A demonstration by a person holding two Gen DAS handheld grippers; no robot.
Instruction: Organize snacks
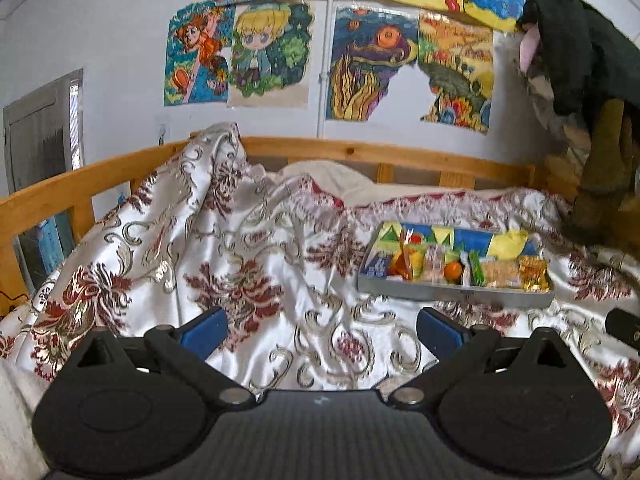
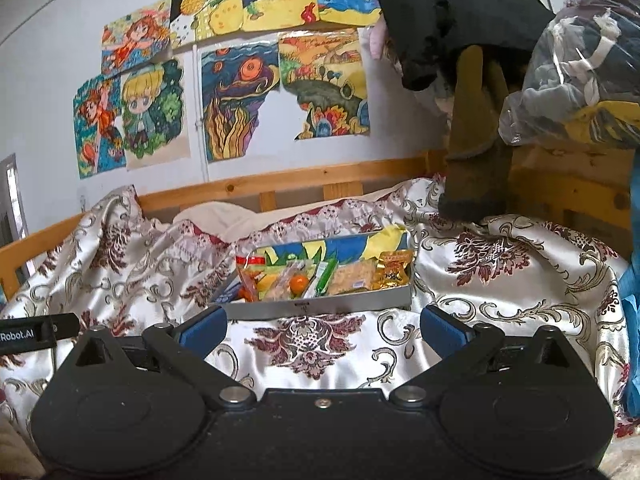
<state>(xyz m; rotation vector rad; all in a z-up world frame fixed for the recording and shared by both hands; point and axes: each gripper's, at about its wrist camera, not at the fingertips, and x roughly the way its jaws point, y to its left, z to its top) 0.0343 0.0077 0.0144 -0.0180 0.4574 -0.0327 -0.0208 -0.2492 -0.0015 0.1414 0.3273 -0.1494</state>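
A shallow grey tray (image 1: 452, 291) (image 2: 320, 307) lies on the patterned bedspread, lined with a colourful drawing. Several snack packets fill its near side: an orange wrapped one (image 2: 248, 280), a small orange round one (image 2: 299, 282) (image 1: 453, 271), a green stick (image 2: 325, 274), a beige cracker pack (image 2: 354, 276) (image 1: 500, 274) and a gold packet (image 2: 394, 271) (image 1: 533, 272). My left gripper (image 1: 320, 330) hovers open over the bedspread, left of and nearer than the tray. My right gripper (image 2: 322, 328) is open just in front of the tray's near wall, nothing between its fingers.
The satin bedspread (image 1: 248, 264) is rumpled and heaped at the left. A wooden bed rail (image 1: 360, 152) runs behind it, with drawings on the wall above. Dark clothes (image 2: 472, 80) and a plastic bag of garments (image 2: 580, 60) hang over the right end.
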